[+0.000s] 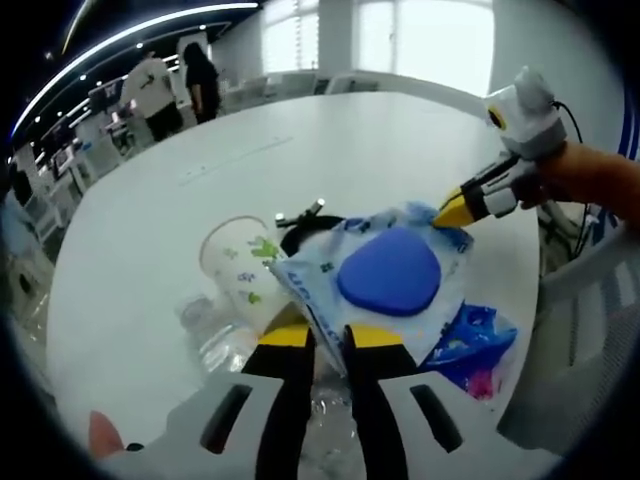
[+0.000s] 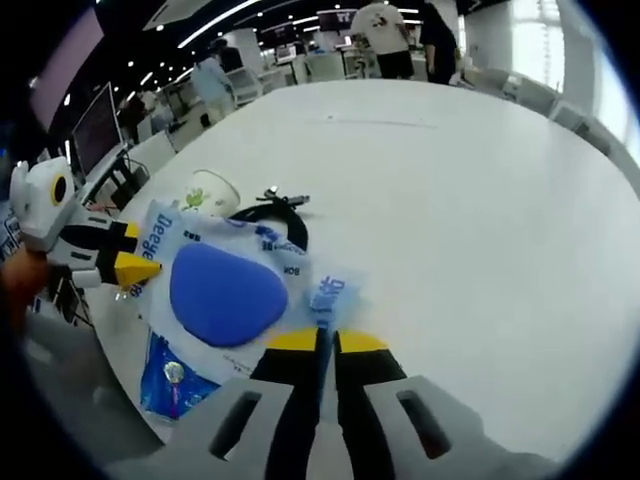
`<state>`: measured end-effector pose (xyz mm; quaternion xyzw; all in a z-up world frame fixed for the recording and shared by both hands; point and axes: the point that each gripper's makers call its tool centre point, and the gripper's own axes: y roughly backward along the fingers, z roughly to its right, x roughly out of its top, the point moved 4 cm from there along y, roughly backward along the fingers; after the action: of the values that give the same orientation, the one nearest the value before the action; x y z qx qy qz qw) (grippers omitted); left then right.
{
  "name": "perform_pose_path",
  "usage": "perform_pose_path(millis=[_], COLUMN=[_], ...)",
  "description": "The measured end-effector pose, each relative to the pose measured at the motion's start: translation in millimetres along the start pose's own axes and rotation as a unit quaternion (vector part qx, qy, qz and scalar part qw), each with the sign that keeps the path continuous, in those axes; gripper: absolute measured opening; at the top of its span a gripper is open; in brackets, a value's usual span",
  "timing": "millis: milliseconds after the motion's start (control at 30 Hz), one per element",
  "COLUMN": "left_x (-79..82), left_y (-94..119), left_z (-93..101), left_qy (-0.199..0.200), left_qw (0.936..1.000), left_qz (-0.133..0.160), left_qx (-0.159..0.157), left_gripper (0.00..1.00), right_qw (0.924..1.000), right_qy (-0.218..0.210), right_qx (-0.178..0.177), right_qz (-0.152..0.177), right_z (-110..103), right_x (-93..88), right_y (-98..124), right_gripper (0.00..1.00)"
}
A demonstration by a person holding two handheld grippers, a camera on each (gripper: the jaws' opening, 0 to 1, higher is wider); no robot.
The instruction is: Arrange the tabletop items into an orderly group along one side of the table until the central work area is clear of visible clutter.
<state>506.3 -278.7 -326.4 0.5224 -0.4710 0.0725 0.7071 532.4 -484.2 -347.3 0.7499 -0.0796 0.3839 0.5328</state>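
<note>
Wet-wipes pack (image 1: 385, 275), blue-lidded, hangs between both tools over the clutter at the table (image 1: 330, 140) edge: the left gripper (image 1: 330, 335) is clenched on one end, the right gripper (image 2: 327, 340) clenched on the opposite end. Pulling unevenly could tear the film or slip it free, and a drop would likely knock the paper cup (image 1: 243, 262) or push the blue wrapper (image 1: 470, 345) over the edge.

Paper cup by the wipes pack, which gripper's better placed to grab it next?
Left, likely: the left gripper clamps the wipes pack beside the paper cup; the right gripper holds its far edge.
</note>
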Motion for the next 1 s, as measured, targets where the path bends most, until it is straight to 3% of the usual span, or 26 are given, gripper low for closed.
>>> perform_pose_path(millis=[1000], left_x=[2.4], left_y=[2.5], left_z=[2.3], left_qy=[0.000], left_qw=[1.0000], left_qz=[0.005], left_qx=[0.003], left_gripper=[0.01], right_qw=[1.0000], right_qy=[-0.003], right_qx=[0.001], right_qz=[-0.004], right_z=[-5.4], right_x=[2.8], right_y=[7.3], right_gripper=[0.01])
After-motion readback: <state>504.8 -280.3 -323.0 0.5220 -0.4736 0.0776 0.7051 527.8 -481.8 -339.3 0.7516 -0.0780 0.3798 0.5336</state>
